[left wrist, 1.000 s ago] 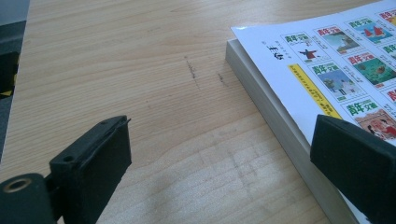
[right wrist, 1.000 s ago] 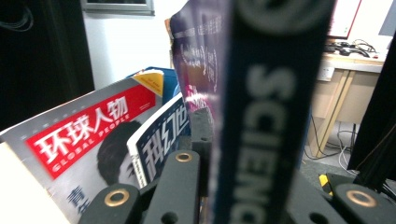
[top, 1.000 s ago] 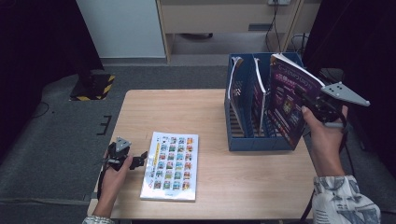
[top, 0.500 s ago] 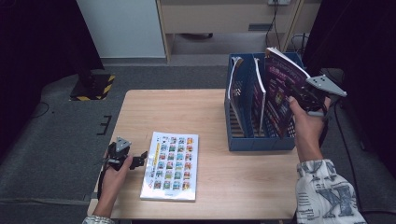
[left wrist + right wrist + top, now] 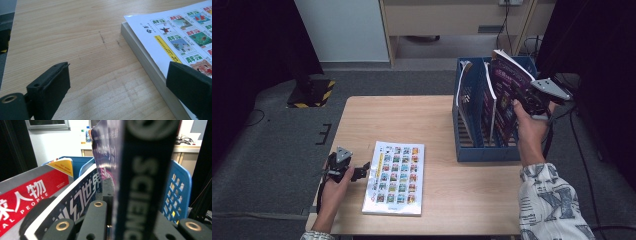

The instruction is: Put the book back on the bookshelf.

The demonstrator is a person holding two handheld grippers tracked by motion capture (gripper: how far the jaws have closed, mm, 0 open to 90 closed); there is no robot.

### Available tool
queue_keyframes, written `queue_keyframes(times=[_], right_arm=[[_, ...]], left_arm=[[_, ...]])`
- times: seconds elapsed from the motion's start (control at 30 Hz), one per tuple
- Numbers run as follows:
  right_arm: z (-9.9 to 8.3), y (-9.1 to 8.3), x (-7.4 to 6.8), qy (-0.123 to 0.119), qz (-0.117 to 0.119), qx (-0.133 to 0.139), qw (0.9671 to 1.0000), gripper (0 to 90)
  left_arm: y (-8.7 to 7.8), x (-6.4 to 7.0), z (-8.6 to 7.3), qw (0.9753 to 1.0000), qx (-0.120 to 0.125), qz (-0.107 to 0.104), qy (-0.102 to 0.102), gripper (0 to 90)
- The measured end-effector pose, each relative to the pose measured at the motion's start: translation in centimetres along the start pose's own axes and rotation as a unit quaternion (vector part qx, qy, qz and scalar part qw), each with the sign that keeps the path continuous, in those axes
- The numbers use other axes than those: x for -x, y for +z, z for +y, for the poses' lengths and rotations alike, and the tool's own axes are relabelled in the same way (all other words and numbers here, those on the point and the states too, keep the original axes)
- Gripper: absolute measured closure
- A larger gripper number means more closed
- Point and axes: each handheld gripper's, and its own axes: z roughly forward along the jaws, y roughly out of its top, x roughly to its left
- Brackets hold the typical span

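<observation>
Purple-covered and glossy, the magazine (image 5: 507,92) hangs tilted over the rightmost slot of the blue file rack (image 5: 484,150), pinched at its right edge between the closed jaws of the right gripper (image 5: 532,102). In the right gripper view its spine (image 5: 142,182) stands upright between the jaws, with the rack's perforated wall (image 5: 178,195) behind it. The risk, as I judge it, is the limp lower edge catching on a divider or on the neighbouring magazine (image 5: 487,107), so that the pages buckle or it slides into the wrong slot. A thin grip on a slick cover could also let it slip and fan open.

On the near left the white book (image 5: 396,177) lies flat, and the left gripper (image 5: 362,171) rests at its left edge with jaws spread wide, gripping nothing; closing there might only shove the book rather than grasp it.

All this sits on a pale wooden table (image 5: 412,120) with faint scuffs. Grey carpet lies around it, black curtains hang at both sides, and a cabinet stands behind.
</observation>
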Motion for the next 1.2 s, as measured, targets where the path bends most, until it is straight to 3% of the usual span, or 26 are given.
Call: queue_keyframes(times=[0.43,1.2], right_arm=[[-1.0,1.8,-0.4,0.0,-0.006,-0.003,1.0,84.2],[-2.4,2.9,-0.1,-0.001,-0.01,0.0,1.0,84.2]], left_arm=[[0.1,0.0,0.0,1.0,0.0,-0.002,-0.001,4.9],[0.1,-0.1,-0.1,1.0,0.0,-0.001,-0.003,4.9]])
